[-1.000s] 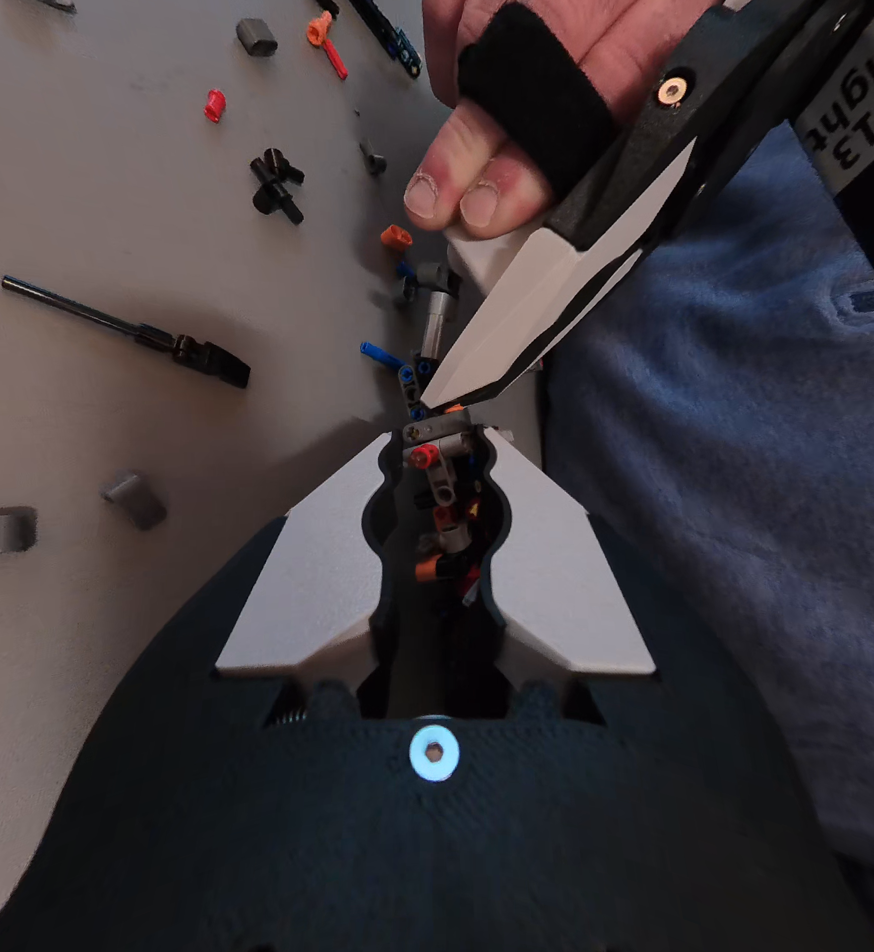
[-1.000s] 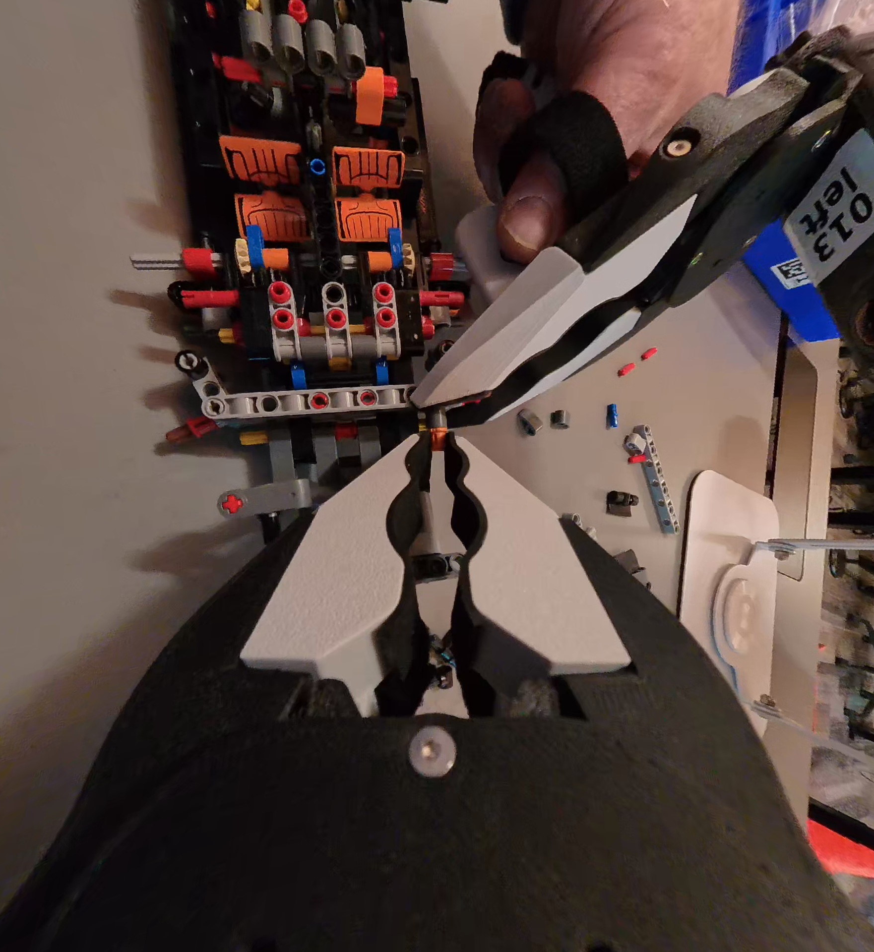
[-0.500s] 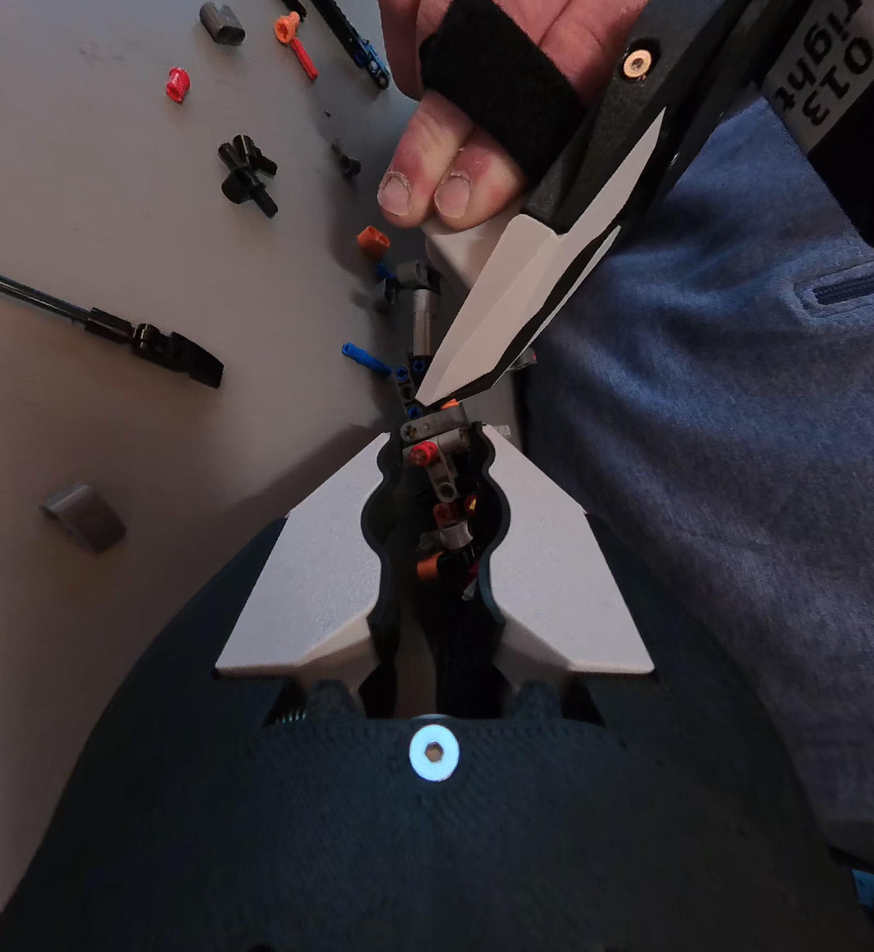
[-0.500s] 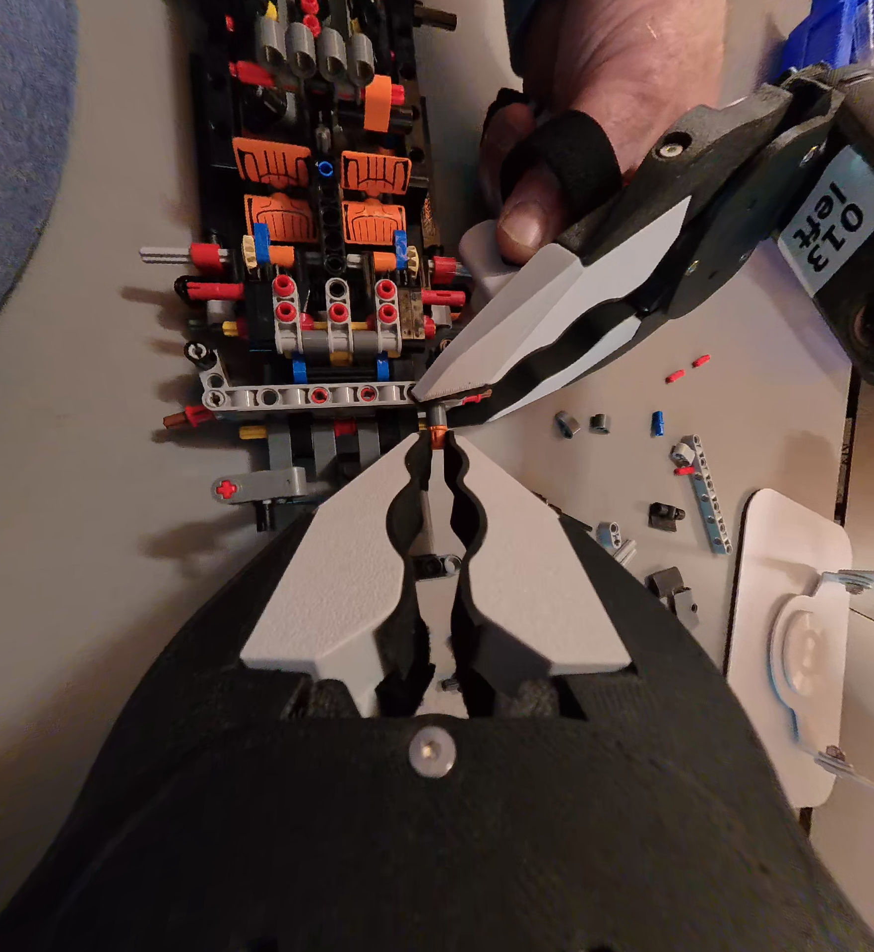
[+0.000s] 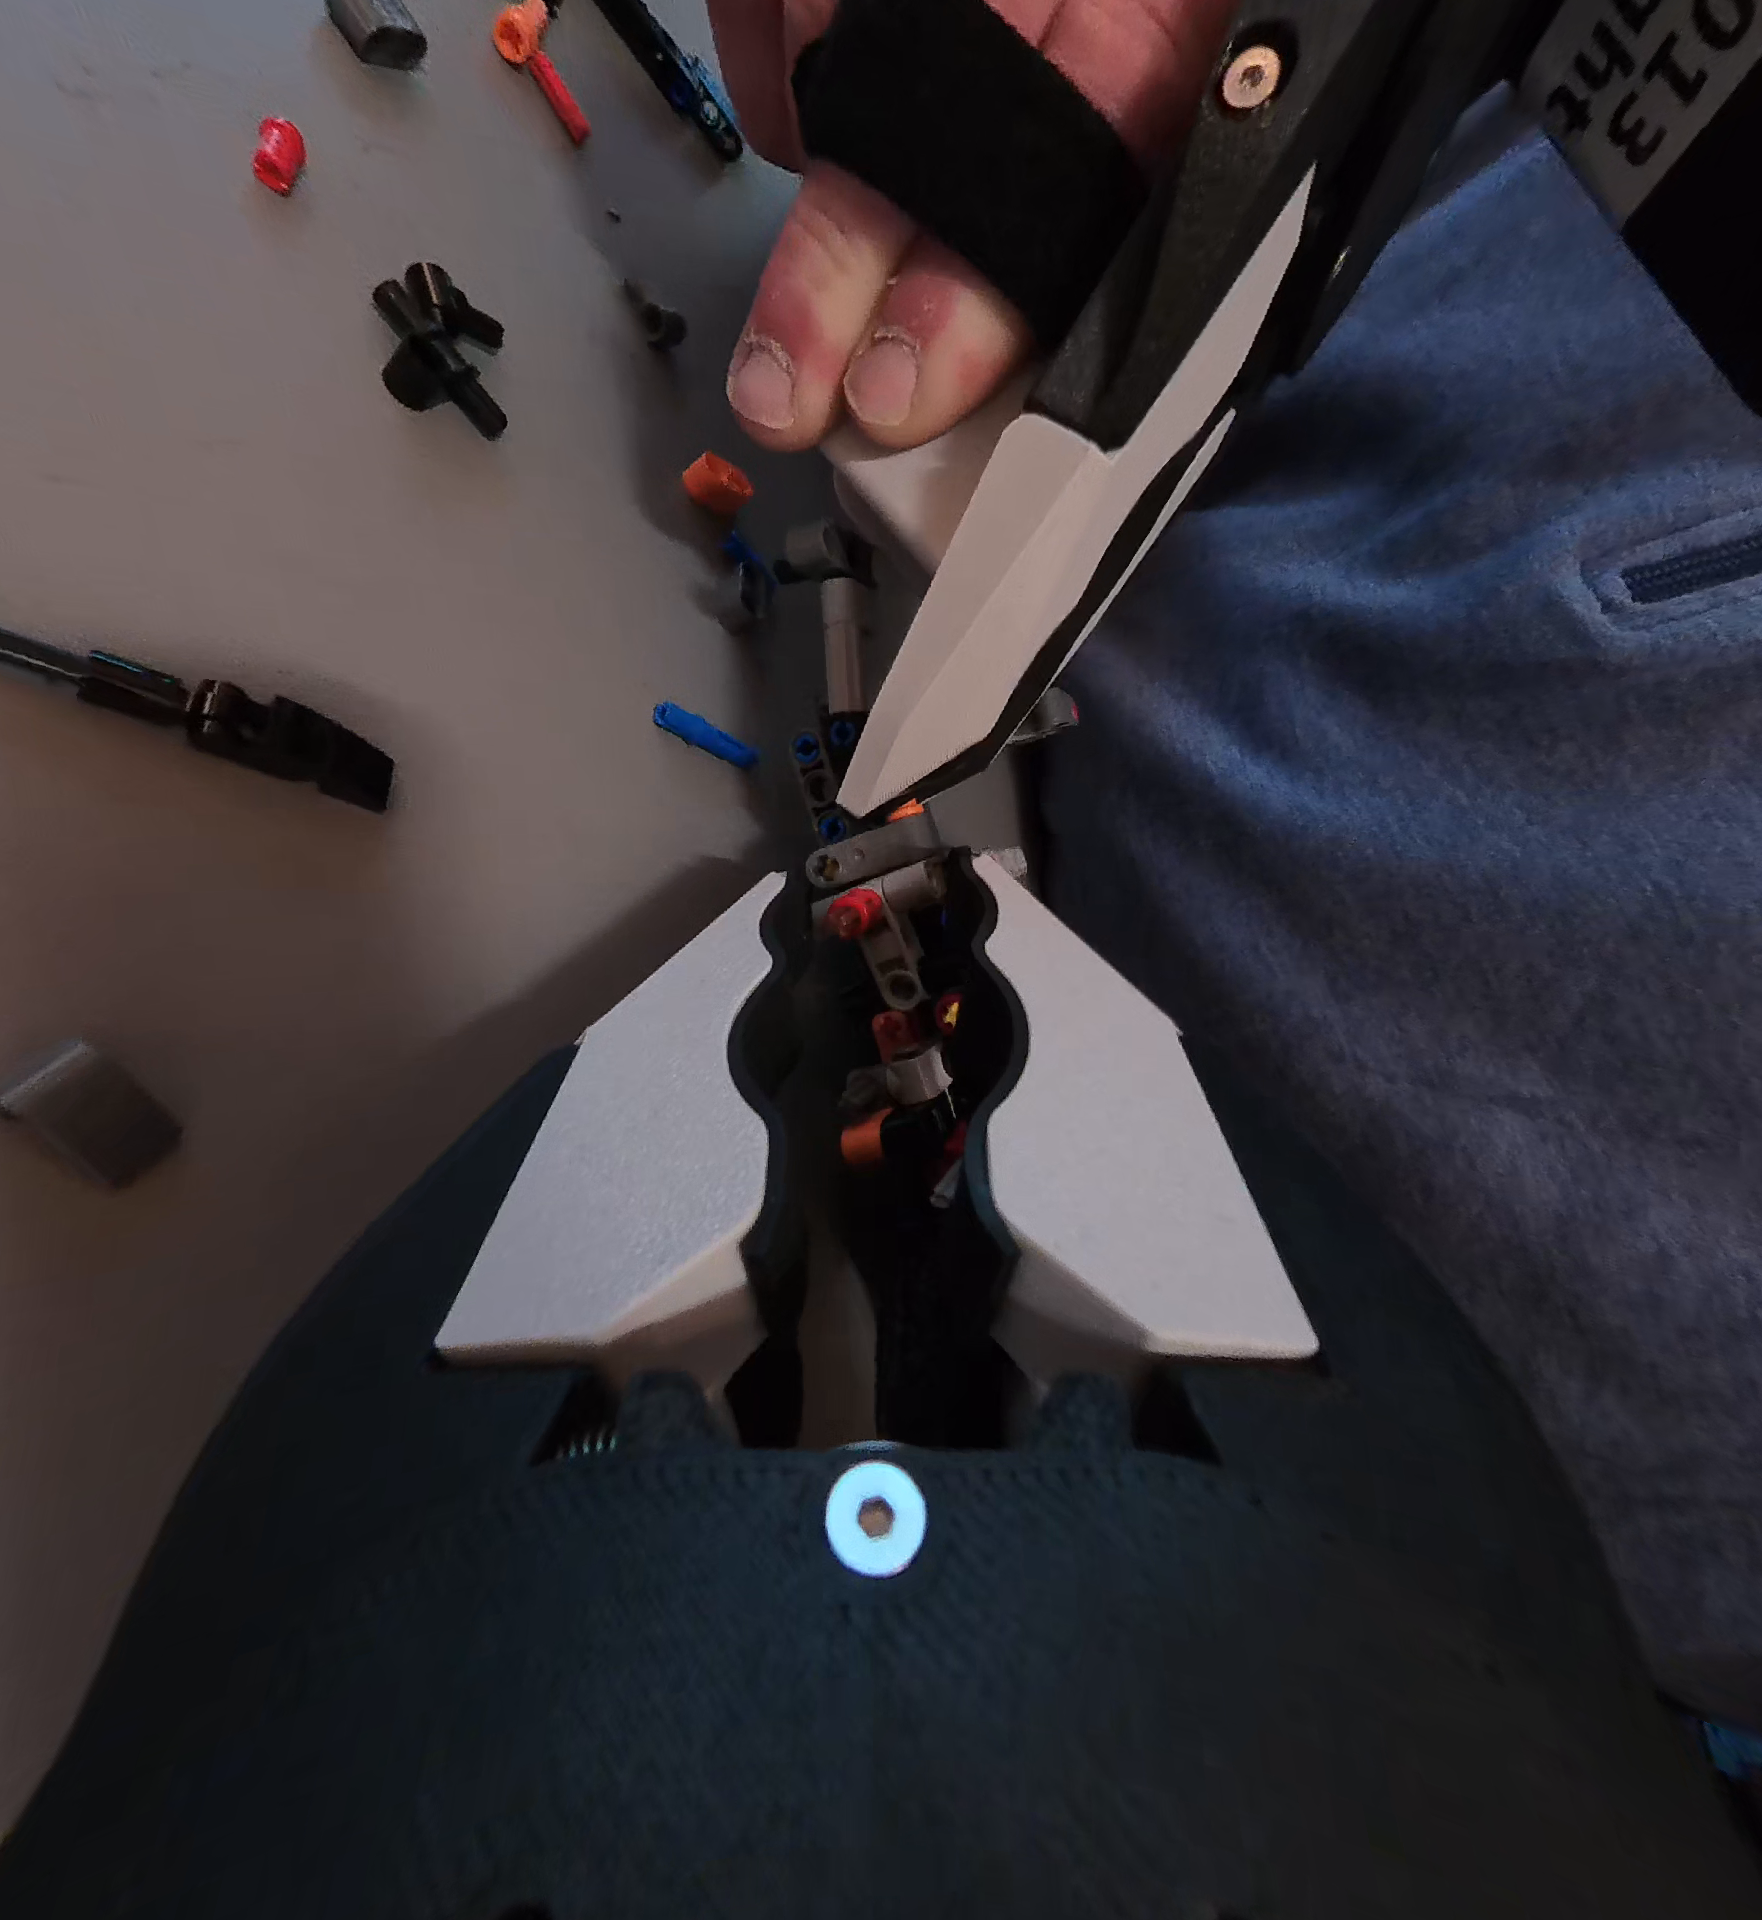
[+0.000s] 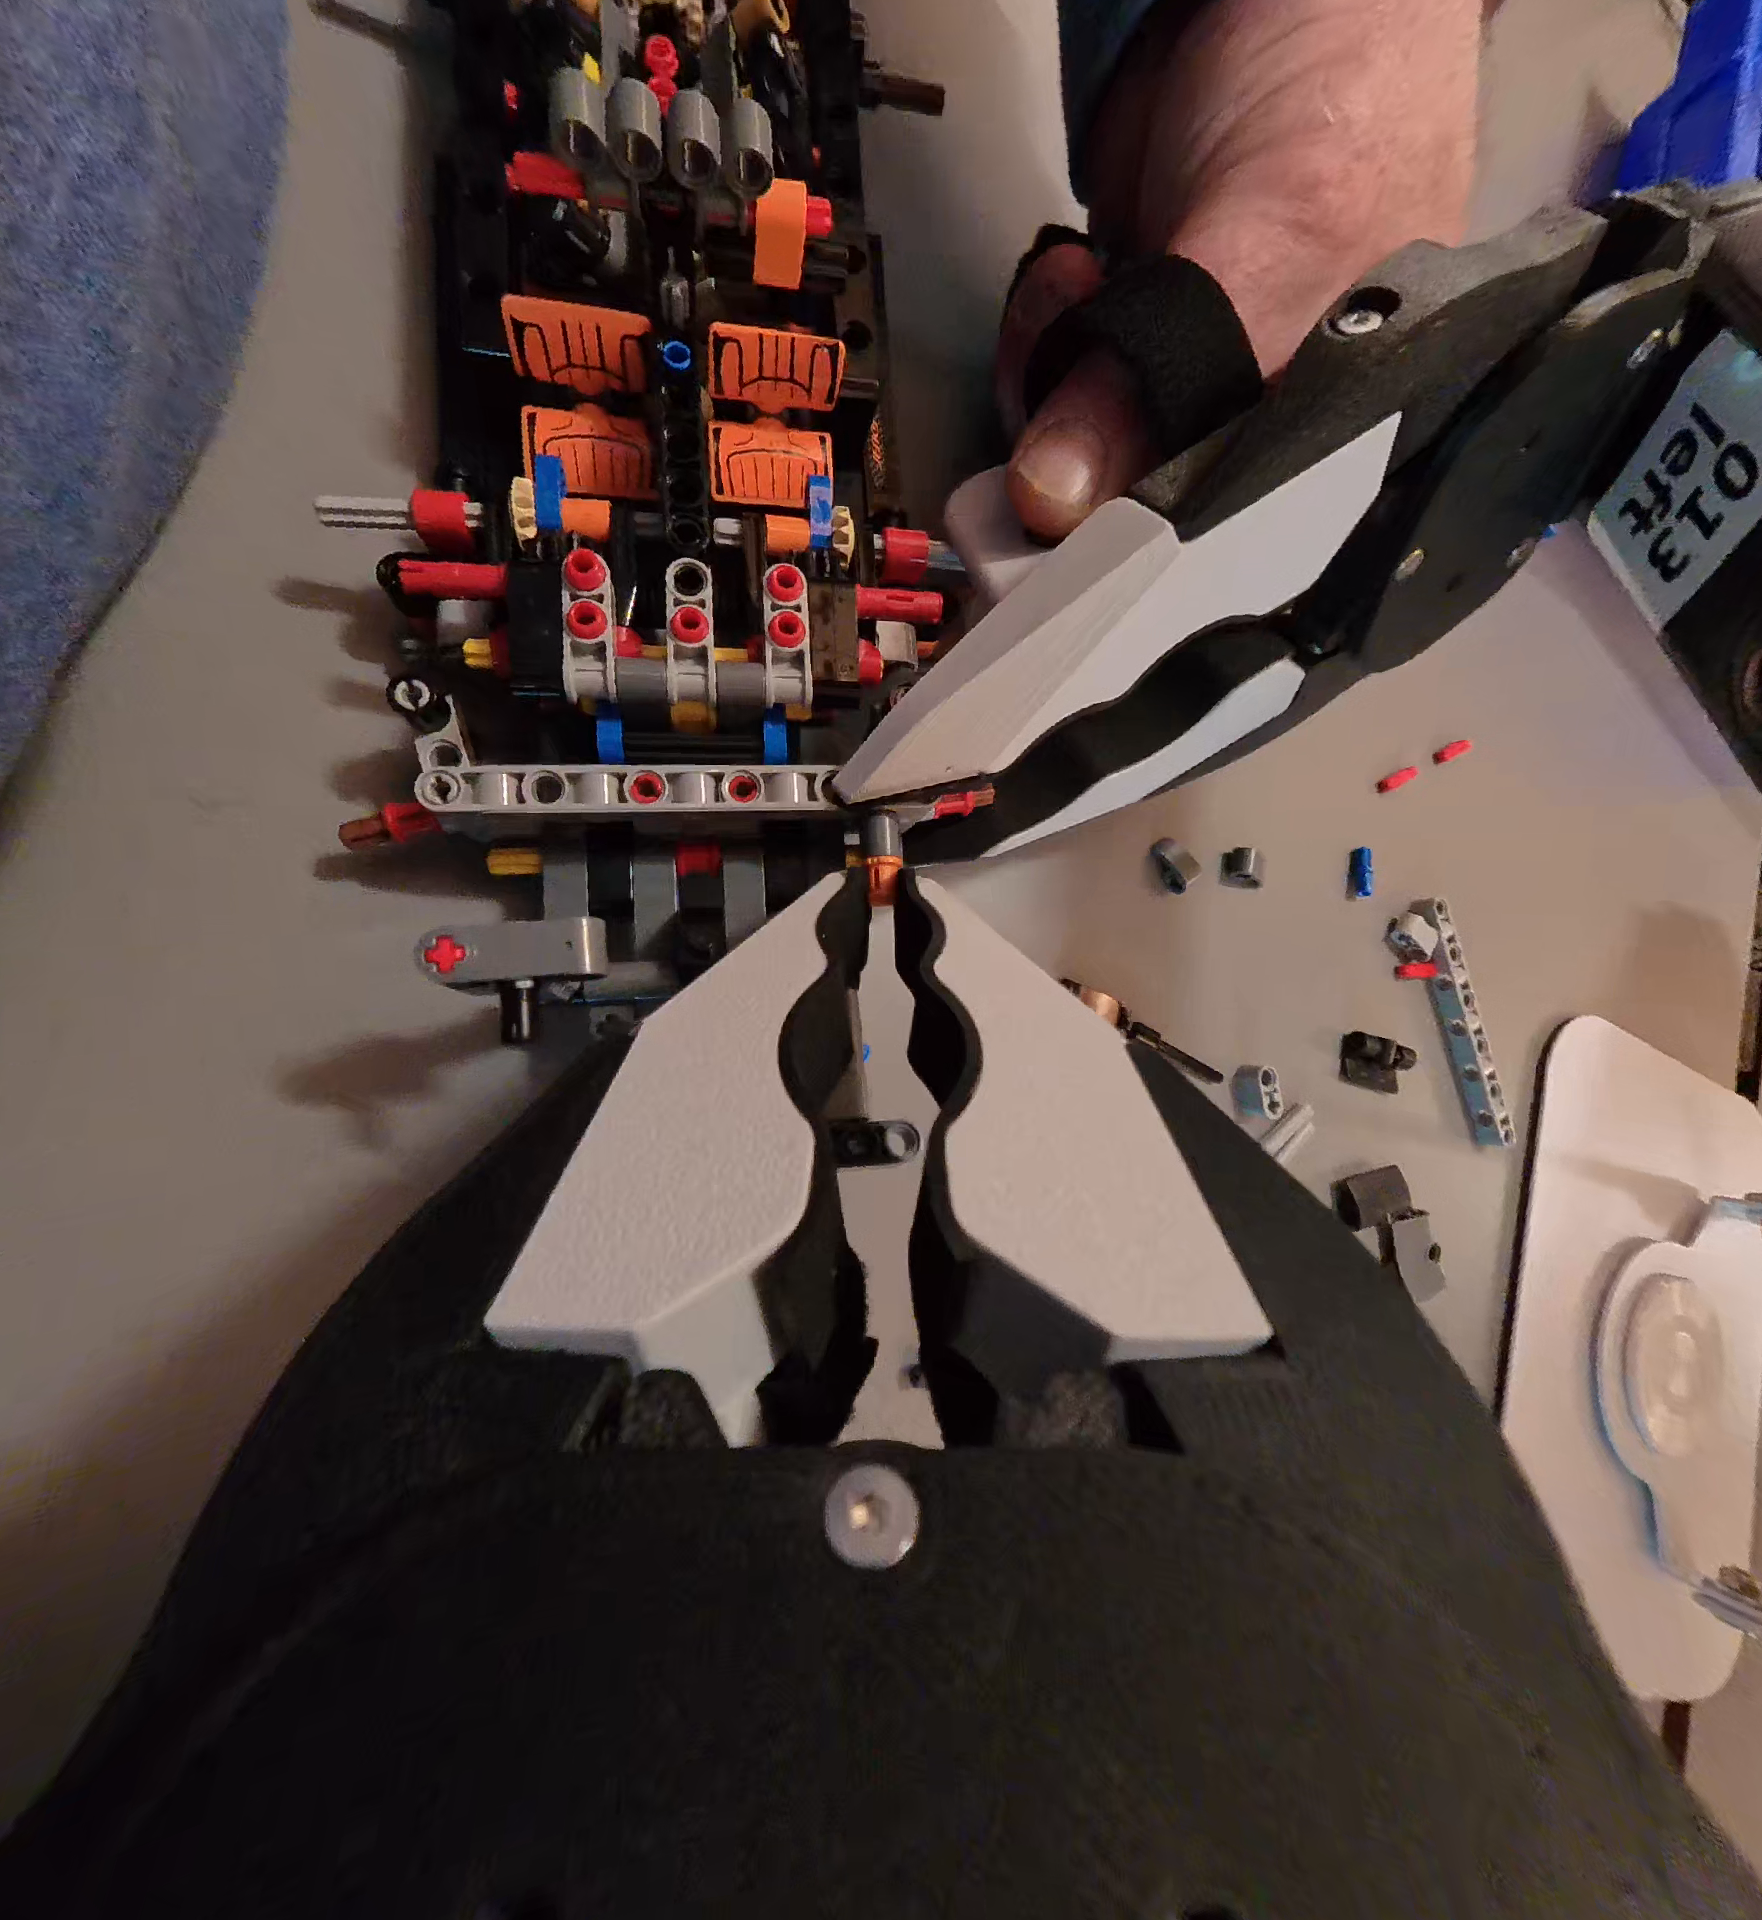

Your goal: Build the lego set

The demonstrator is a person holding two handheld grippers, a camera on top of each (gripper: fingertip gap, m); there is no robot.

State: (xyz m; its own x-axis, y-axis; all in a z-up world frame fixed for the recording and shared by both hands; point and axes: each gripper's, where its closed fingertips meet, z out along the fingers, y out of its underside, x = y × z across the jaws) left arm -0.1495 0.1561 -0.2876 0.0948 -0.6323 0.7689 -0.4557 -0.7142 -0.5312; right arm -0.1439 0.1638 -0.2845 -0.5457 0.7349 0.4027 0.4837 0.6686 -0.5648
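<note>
The lego model (image 6: 679, 468), a long black chassis with orange seats and grey cylinders, lies on the pale table. My left gripper (image 5: 882, 878) is shut on the model's near end, at the end of the grey holed beam (image 6: 628, 788). It enters the right wrist view from the upper right (image 6: 851, 795). My right gripper (image 6: 882, 883) is shut on a small orange-and-grey pin (image 6: 882, 868) that touches the beam end. In the left wrist view its tips (image 5: 882, 805) sit just above the beam (image 5: 872, 857).
Loose parts lie on the table: a black axle with connector (image 5: 233, 717), a grey piece (image 5: 87, 1112), a blue pin (image 5: 705, 732), a blue-grey holed beam (image 6: 1469, 1029). A white plastic holder (image 6: 1646, 1351) is at right. A person's blue sweater (image 5: 1479, 935) is close by. My left and right fingertips are right by each other. My left gripper's tips are some 8 cm from the black axle with connector (image 5: 233, 717).
Both grippers and the model have shifted together across the table, toward the blue sweater. Both grips are unchanged.
</note>
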